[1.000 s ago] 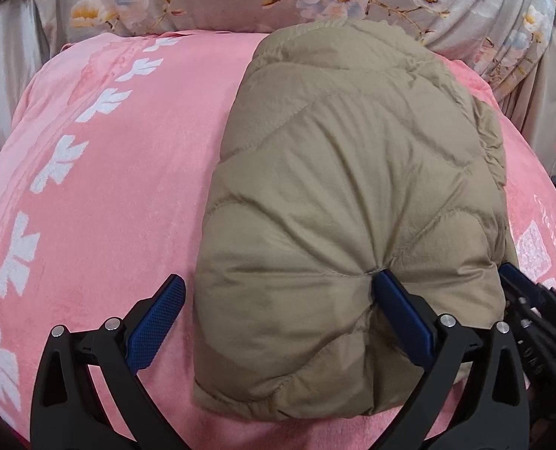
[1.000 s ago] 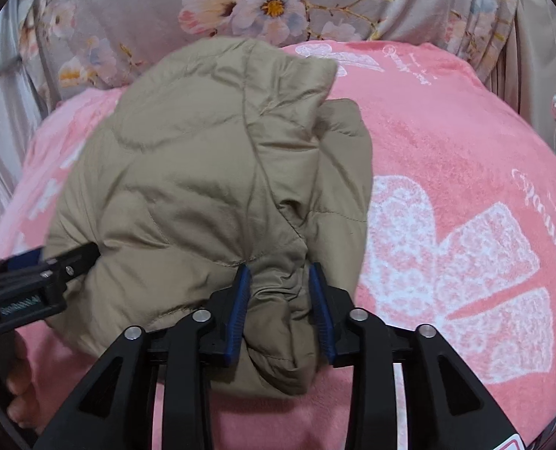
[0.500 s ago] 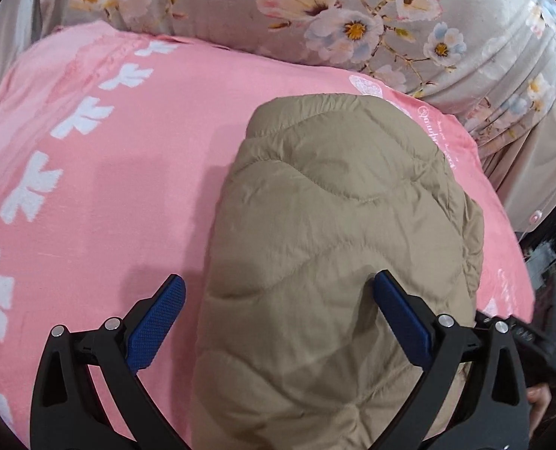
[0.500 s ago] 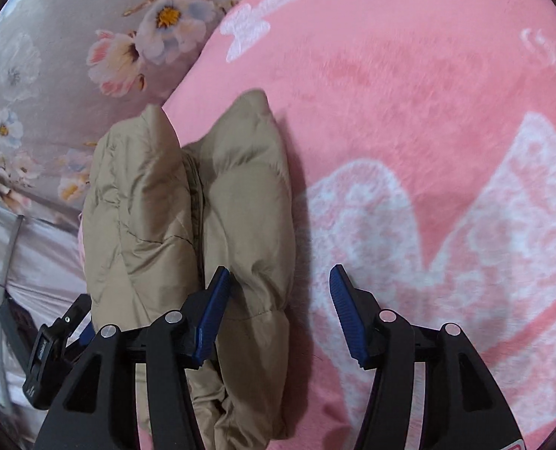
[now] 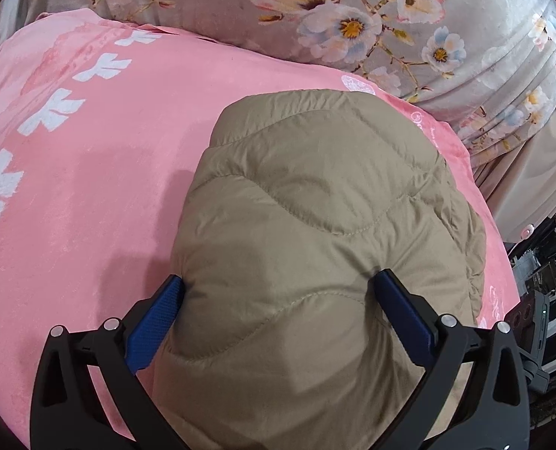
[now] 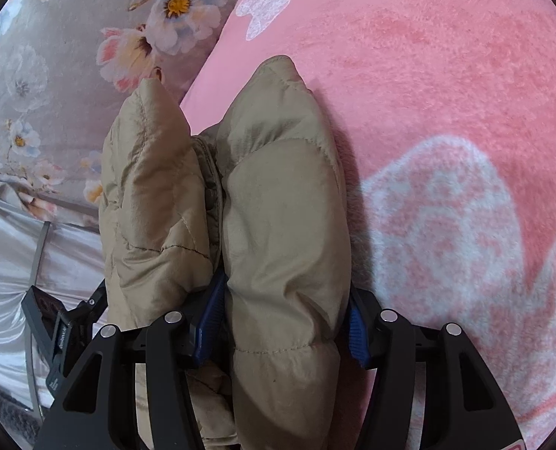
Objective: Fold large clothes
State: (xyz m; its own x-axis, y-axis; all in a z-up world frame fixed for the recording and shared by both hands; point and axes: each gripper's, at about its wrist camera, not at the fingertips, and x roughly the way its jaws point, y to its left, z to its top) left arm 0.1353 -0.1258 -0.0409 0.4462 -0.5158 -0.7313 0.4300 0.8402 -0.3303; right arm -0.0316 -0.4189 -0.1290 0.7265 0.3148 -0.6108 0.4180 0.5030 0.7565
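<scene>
A tan quilted puffer jacket (image 5: 315, 225) lies folded into a thick bundle on a pink blanket (image 5: 90, 172). My left gripper (image 5: 278, 300) stands wide, its blue pads pressing both sides of the bundle's near end. In the right wrist view the jacket (image 6: 285, 206) shows edge-on as two puffy layers. My right gripper (image 6: 283, 318) is closed on the right-hand layer, its pads squeezing the padding. The left layer (image 6: 150, 202) sits outside the jaws.
A grey floral bedcover (image 5: 352, 18) lies behind the blanket. The blanket (image 6: 446, 112) has white flower prints. The other gripper's black body (image 6: 53, 326) shows at lower left in the right wrist view. Dark clutter (image 5: 551, 262) stands at right.
My right gripper moved forward onto the jacket's right-hand layer and closed on it. My left gripper advanced so both pads now press the bundle's sides.
</scene>
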